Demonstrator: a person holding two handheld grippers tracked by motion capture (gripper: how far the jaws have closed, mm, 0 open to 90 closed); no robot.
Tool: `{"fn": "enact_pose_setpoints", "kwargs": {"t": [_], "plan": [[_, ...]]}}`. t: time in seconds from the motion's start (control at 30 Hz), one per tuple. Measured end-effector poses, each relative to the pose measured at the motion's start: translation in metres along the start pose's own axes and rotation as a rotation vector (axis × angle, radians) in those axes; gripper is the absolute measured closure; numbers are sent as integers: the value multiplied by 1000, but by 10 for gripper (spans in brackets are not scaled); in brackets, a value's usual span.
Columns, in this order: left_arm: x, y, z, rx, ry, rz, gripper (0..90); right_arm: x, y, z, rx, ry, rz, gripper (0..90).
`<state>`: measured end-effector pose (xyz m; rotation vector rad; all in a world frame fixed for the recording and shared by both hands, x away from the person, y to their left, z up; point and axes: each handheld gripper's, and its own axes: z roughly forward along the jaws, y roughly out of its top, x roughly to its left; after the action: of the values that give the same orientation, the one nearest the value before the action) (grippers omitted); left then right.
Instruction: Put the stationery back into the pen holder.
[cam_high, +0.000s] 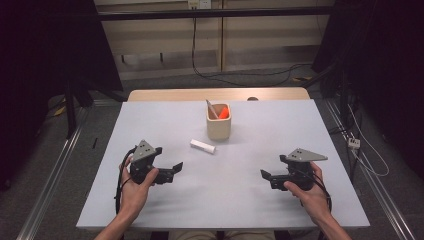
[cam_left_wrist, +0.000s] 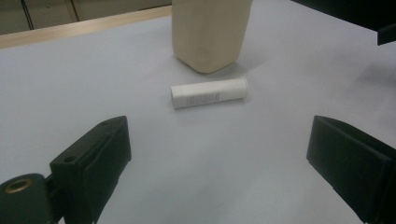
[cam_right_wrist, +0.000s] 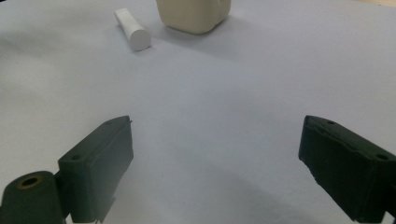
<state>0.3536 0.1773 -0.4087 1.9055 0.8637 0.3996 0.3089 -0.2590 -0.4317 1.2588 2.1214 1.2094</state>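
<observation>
A small white cylinder (cam_high: 202, 146) lies on its side on the white table (cam_high: 280, 130), just in front of a cream holder cup (cam_high: 219, 121) that contains an orange item (cam_high: 223, 111) and a tan stick (cam_high: 211, 108). In the left gripper view the cylinder (cam_left_wrist: 208, 93) lies ahead of the jaws, with the cup (cam_left_wrist: 209, 32) behind it. My left gripper (cam_high: 174, 170) rests open at the near left, nothing between its jaws. My right gripper (cam_high: 266, 176) rests open at the near right, also empty. The right gripper view shows the cylinder (cam_right_wrist: 132, 29) and cup (cam_right_wrist: 194, 14) far ahead.
A wooden strip (cam_high: 215, 94) runs along the table's far edge. Cables (cam_high: 240, 75) lie on the floor behind, and dark stands flank both sides. Wide bare tabletop lies between the two grippers.
</observation>
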Motion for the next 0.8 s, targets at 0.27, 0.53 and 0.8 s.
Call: {"fn": "enact_pose_setpoints", "kwargs": {"t": [0.27,0.53,0.8], "plan": [[-6,-16,-10,4,1,-11,63,-1,12,7,42,-1,-17,42],[-6,-31,-18,6,4,-9,64,4,27,22,77,40,-40,41],[-6,-41,-20,20,-5,-6,67,13,42,44,95,77,-77,40]]}}
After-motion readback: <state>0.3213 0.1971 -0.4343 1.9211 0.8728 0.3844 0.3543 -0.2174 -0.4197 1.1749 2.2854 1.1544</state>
